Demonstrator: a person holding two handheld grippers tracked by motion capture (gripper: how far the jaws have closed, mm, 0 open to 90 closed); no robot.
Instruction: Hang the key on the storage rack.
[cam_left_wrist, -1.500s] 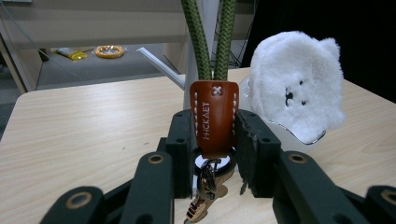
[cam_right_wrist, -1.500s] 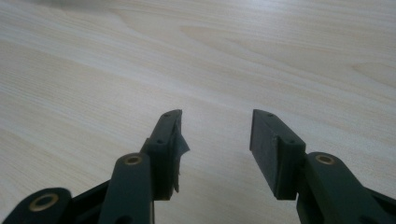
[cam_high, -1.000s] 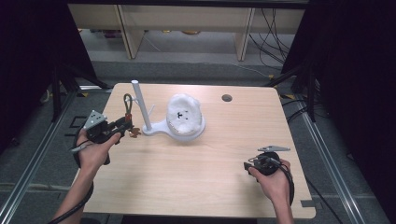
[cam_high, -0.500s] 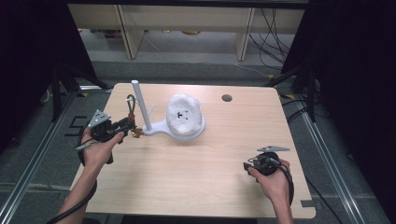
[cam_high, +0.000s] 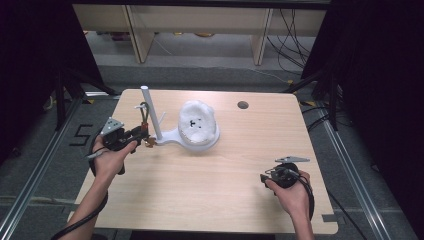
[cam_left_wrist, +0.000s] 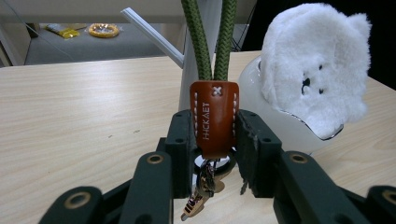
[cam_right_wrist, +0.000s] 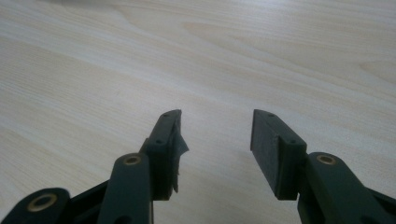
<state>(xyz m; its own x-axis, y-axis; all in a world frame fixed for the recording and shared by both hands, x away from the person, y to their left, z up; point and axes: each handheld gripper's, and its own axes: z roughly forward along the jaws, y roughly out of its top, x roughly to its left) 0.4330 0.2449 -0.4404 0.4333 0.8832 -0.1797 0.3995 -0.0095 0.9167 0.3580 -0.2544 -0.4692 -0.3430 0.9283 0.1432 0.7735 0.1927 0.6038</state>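
Brown leather tab (cam_left_wrist: 214, 119) pinched by left gripper (cam_left_wrist: 214, 140); loop top cut off.

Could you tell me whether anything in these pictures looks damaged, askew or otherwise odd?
One thing: in the right gripper view, the black pad on one jaw of the right hand-held gripper looks torn, with a ragged flap sticking into the open gap. The left hand-held gripper grips the brown leather key strap squarely.
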